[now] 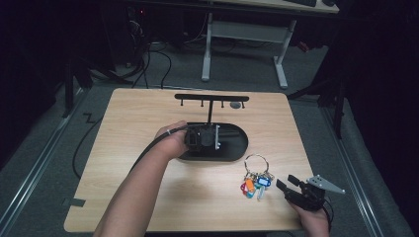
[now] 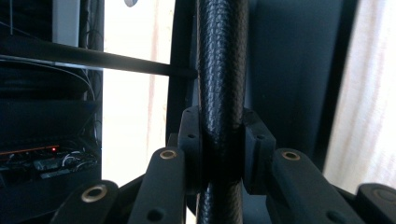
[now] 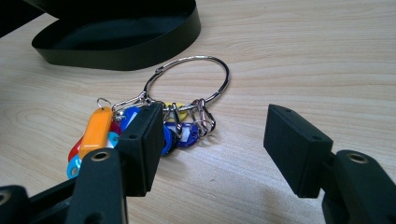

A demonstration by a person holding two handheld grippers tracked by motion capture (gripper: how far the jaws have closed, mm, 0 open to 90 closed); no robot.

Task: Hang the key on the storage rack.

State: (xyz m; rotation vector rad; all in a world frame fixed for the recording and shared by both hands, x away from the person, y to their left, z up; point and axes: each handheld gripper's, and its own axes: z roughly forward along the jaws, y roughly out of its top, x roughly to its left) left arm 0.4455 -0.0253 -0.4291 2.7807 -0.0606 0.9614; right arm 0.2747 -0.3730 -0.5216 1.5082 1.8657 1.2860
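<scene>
A black stand rises from an oval tray [image 1: 239,148] at the table's middle: an upright post [image 1: 210,112] carries a cross bar [image 1: 211,97] with small hooks. My left gripper [image 1: 203,137] is over the tray and shut on the post. In the left gripper view its pads [image 2: 190,149] press both sides of the textured black post [image 2: 222,70]. A metal ring with several coloured key tags [image 1: 256,181] lies flat in front of the tray. My right gripper [image 1: 285,181] rests open just right of the tags. In the right gripper view its jaws [image 3: 215,149] stand wide, with the ring [image 3: 227,77] and an orange tag [image 3: 95,128] ahead and nothing between the pads.
A small grey round thing [image 1: 236,104] sits under the right end of the cross bar. The wooden table [image 1: 123,148] has bare room left of the tray and along its front edge. A desk frame [image 1: 247,34] and cables stand on the floor beyond the table.
</scene>
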